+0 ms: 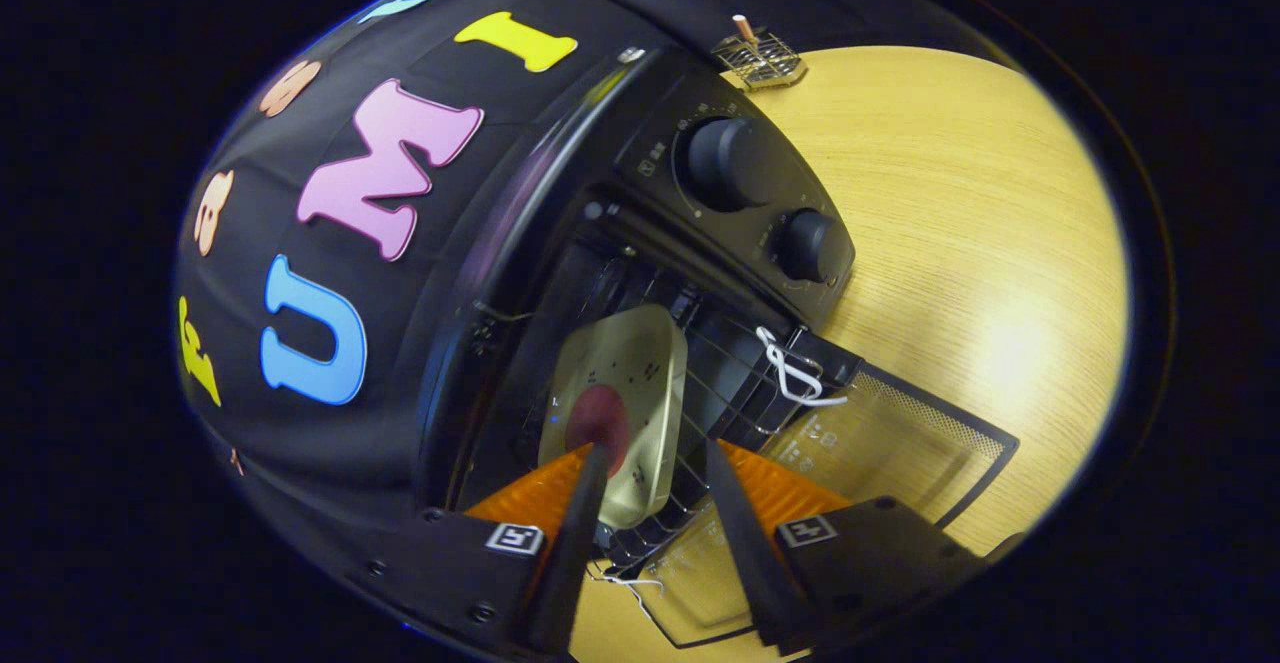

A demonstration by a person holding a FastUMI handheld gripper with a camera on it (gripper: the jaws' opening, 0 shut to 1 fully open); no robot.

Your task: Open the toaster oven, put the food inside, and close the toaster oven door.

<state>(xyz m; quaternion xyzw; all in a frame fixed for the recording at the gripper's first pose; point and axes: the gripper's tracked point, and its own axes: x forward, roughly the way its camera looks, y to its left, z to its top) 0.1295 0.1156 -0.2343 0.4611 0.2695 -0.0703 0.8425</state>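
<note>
Strong overhead light leaves a pale glare patch on the light wooden tabletop [1000,243] at right. The black toaster oven [620,243] has a dim, shadowed interior. Fisheye distortion bends lines toward the rim, and the gripper [655,463], fingers parted, looks soft up close.

No legible wording; only marks too fine to read

Dial scale marks on the oven panel [655,158], upper middle; faint print on the open door glass [880,443], lower right; square coded tags [515,538] behind the gripper [655,446] fingers, which stand apart, lower middle.
</note>
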